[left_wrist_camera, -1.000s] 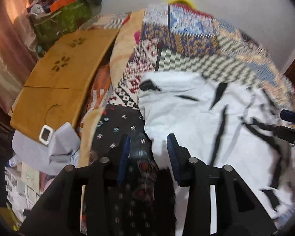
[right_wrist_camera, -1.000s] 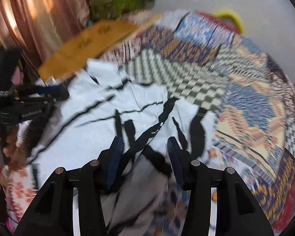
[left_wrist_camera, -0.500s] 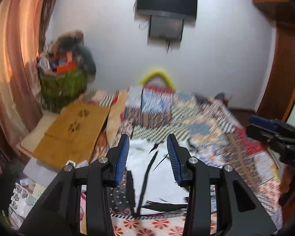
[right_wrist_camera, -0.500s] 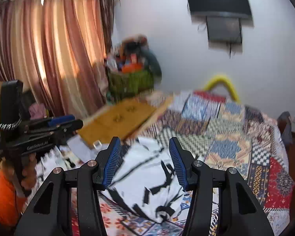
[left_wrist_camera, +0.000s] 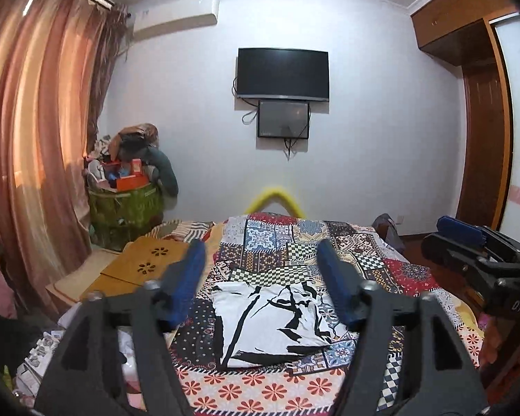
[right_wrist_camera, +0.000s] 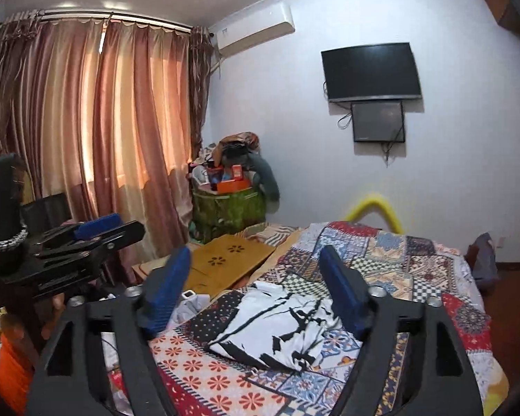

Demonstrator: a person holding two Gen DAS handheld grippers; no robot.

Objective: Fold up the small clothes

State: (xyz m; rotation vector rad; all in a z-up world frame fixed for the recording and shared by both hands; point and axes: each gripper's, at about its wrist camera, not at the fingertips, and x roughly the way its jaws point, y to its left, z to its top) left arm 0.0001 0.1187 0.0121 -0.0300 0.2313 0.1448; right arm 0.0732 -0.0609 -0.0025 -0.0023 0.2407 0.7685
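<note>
- Hovering clear of the cloth: left gripper [left_wrist_camera: 260, 287] and right gripper [right_wrist_camera: 253, 289], fingers apart, jaws have just been opening, nothing between them.
- White garment with black streaks [left_wrist_camera: 270, 319] lies folded flat on the patchwork bedspread [left_wrist_camera: 329, 253], likely let go to settle.
- Left of the garment: wooden lap desk [left_wrist_camera: 145, 267], green hamper [left_wrist_camera: 126, 215] beyond it.
- Nothing blocks the garment; loose laundry [right_wrist_camera: 190, 303] sits near its left edge.
</note>
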